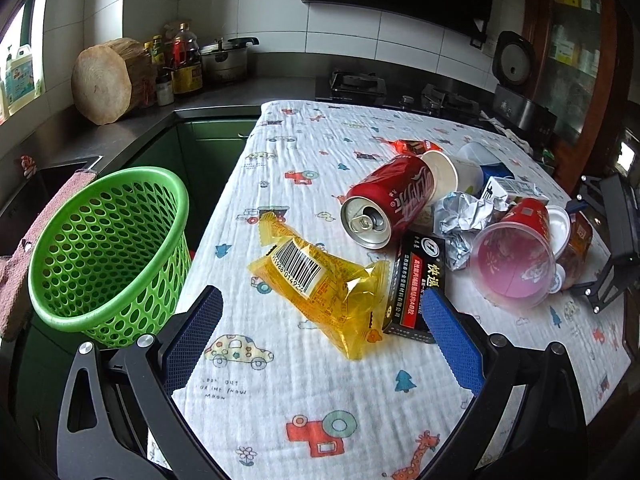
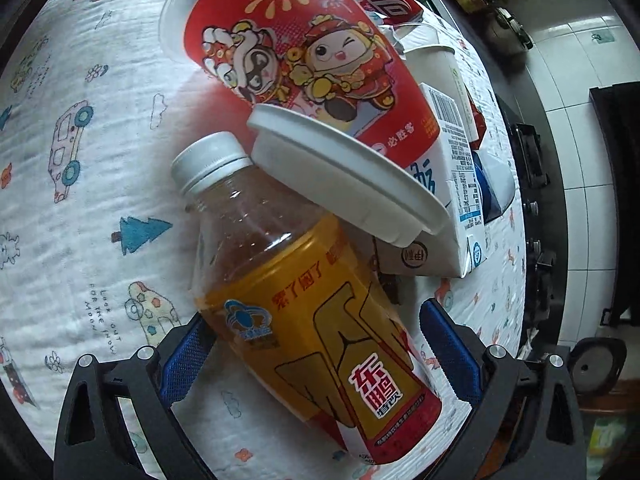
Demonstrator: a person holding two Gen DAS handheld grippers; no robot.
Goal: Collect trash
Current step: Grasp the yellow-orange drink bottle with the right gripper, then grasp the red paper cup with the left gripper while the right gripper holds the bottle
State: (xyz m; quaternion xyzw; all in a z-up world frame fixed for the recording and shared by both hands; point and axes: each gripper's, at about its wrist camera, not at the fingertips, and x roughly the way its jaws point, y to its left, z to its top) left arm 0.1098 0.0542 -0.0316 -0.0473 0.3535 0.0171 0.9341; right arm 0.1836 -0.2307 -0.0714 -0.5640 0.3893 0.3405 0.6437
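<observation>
A pile of trash lies on a table with a printed white cloth [image 1: 304, 144]. In the left wrist view my left gripper [image 1: 320, 312] is open, just short of a yellow snack wrapper [image 1: 320, 276]. Behind it lie a black glue box [image 1: 416, 280], a red cola can [image 1: 392, 200], crumpled foil [image 1: 464, 216] and a red plastic cup [image 1: 516, 252]. A green mesh basket [image 1: 112, 252] stands off the table's left edge. In the right wrist view my right gripper [image 2: 316, 324] is open around a yellow drink bottle [image 2: 304, 292] lying on the cloth; the pads do not visibly press it.
In the right wrist view a white lid [image 2: 344, 172], the red cup [image 2: 304, 48] and a milk carton [image 2: 452, 184] crowd against the bottle's top. In the left wrist view a counter with a wooden block [image 1: 108, 80], bottles and a stove [image 1: 360, 84] lies behind.
</observation>
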